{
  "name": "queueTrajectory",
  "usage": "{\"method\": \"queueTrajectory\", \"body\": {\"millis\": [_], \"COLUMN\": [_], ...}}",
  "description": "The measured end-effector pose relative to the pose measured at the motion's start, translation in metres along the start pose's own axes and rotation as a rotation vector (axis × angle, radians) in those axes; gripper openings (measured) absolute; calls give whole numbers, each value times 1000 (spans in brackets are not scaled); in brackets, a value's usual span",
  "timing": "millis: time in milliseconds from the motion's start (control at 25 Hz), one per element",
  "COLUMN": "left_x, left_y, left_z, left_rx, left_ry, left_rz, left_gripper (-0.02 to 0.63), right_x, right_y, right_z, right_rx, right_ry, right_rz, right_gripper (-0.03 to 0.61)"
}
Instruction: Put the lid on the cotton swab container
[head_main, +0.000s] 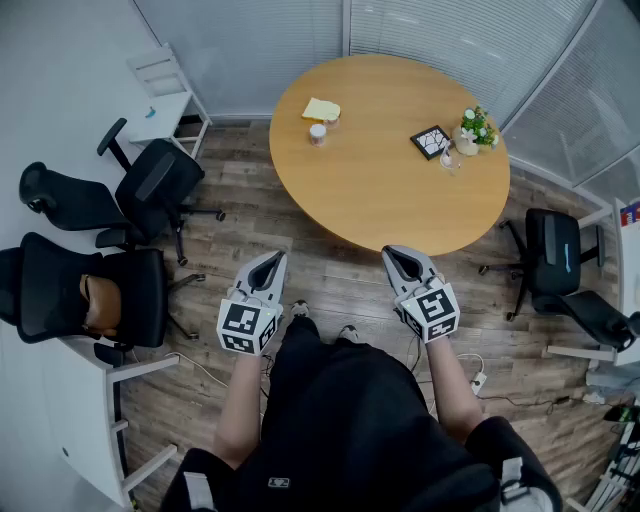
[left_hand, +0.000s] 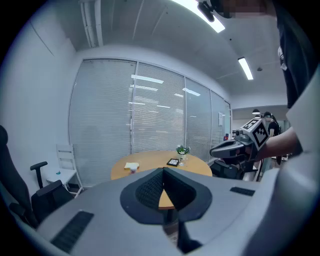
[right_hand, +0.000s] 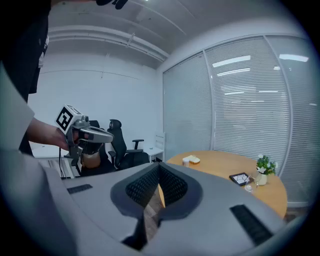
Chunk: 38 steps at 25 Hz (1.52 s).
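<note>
Short of round table (head_main: 380, 175), left tool (head_main: 272, 259) and right tool (head_main: 393, 253) both clenched, empty

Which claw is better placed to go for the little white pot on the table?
The left, probably, by a small margin. The little white pot sits on the left part of the table, nearer the left claw than the right claw. Both are shut and empty.

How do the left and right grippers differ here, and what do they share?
In the head view the left gripper sits over the wood floor, clear of the round table; the right gripper overlaps the table's near edge. The left gripper angles toward the right, the right gripper toward the left. Both have fingers shut with nothing between them.
</note>
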<state>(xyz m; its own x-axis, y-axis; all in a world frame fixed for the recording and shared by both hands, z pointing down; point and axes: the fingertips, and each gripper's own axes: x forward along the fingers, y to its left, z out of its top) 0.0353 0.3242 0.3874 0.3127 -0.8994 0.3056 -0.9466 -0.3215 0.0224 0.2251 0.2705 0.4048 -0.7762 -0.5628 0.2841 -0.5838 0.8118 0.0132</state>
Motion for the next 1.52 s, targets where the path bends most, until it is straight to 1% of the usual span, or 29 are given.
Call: {"method": "queueTrajectory", "body": {"millis": [160, 360, 480, 640, 840, 1120, 1520], "left_x": [5, 11, 14, 22, 30, 44, 62], "left_y": [3, 5, 10, 17, 29, 58, 100], "left_z": [-1, -1, -2, 0, 3, 8, 6], "left_rx": [-2, -9, -14, -10, -1, 7, 13], "left_ry": [1, 8, 11, 10, 11, 15, 21], "left_rz": [3, -11, -24, -44, -80, -126, -217], "left_gripper": [7, 8, 8, 7, 7, 8, 8], "right_x": [3, 8, 11, 14, 23, 47, 82], "right_y": [-6, -9, -12, -20, -22, -22, -15], "right_z": [-5, -5, -8, -6, -8, -1, 6], "right_rx": [8, 7, 21, 46, 46, 40, 54], "right_ry": [17, 27, 44, 41, 53, 66, 87], "right_rz": [1, -3, -34, -84, -113, -150, -239], "right_gripper": [6, 6, 5, 6, 6, 8, 8]}}
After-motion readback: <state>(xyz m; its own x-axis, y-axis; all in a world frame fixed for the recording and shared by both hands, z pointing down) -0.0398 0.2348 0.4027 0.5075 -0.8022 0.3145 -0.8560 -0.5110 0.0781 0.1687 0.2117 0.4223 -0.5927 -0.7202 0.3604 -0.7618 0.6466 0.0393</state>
